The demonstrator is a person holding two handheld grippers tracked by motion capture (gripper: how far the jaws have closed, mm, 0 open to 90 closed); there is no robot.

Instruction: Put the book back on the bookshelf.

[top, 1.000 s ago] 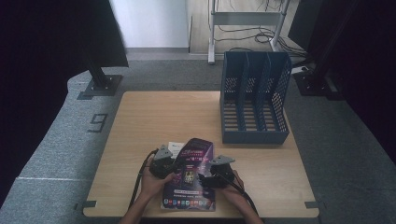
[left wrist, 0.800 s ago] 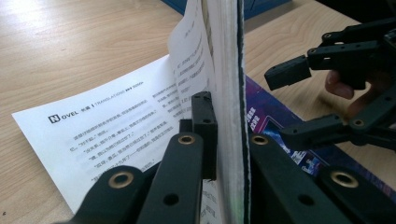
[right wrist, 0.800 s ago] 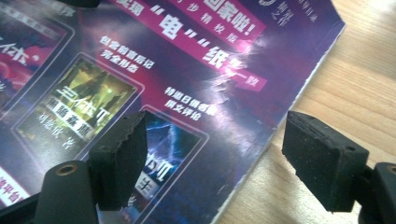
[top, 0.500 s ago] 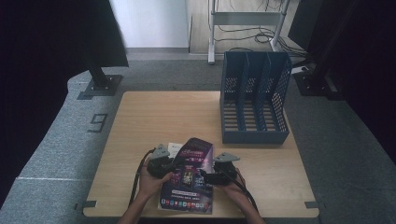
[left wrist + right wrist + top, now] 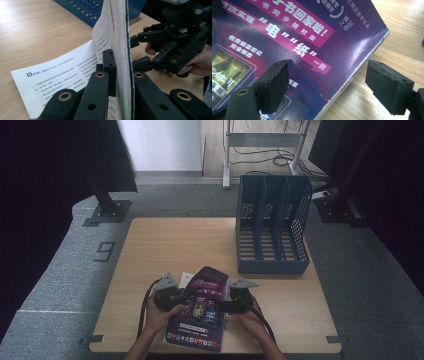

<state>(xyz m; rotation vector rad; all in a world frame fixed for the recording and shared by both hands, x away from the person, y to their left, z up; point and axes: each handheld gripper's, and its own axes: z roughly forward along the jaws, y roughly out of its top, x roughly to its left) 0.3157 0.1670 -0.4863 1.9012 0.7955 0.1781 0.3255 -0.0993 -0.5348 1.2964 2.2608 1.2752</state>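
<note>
Left gripper (image 5: 117, 82) clamped on magazine (image 5: 200, 312) edge, pages between jaws. Right gripper (image 5: 327, 87) jaws apart, straddling its spine.

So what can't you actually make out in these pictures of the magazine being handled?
- Magazine cover wording: too small in the high view, cut off by the edges in the right gripper view.
- Left gripper: its far pad is hidden behind the clamped pages.
- File rack slots: their lower front is hidden by the front wall in the high view.
- Right gripper: body is cut off below.

magazine (image 5: 294, 30) glossy paper cover; table (image 5: 185, 245) matt wood grain; file rack (image 5: 272, 227) blue perforated plastic
</note>
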